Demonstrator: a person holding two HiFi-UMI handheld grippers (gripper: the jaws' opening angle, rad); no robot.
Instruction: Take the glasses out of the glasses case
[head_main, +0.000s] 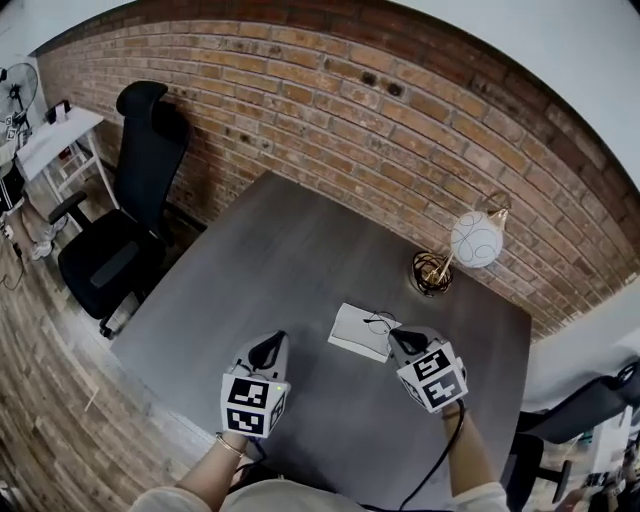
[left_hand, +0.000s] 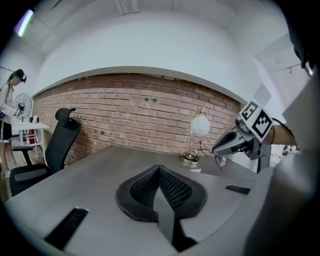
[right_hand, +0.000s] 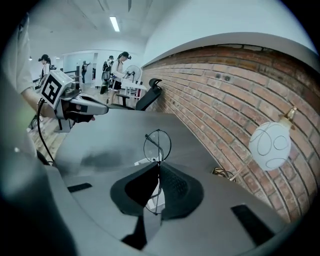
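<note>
Nearly done: glasses out of the case, in the right gripper

The glasses (right_hand: 157, 145), a thin round wire frame, sit pinched between the closed jaws of the right gripper (right_hand: 159, 166), with one lens standing above the jaw tips. In the left gripper view they hang off the table (head_main: 300, 250), just above the white glasses case (head_main: 355, 333). The left gripper (left_hand: 159, 171) is clenched on nothing and held apart to the side. A lamp (head_main: 474, 240) stands behind the case by the brick wall. Judgement: lift-out looks complete. The next move calls for carrying the glasses clear of the case and setting them down low and gently, since the thin wire could slip or bend.
</note>
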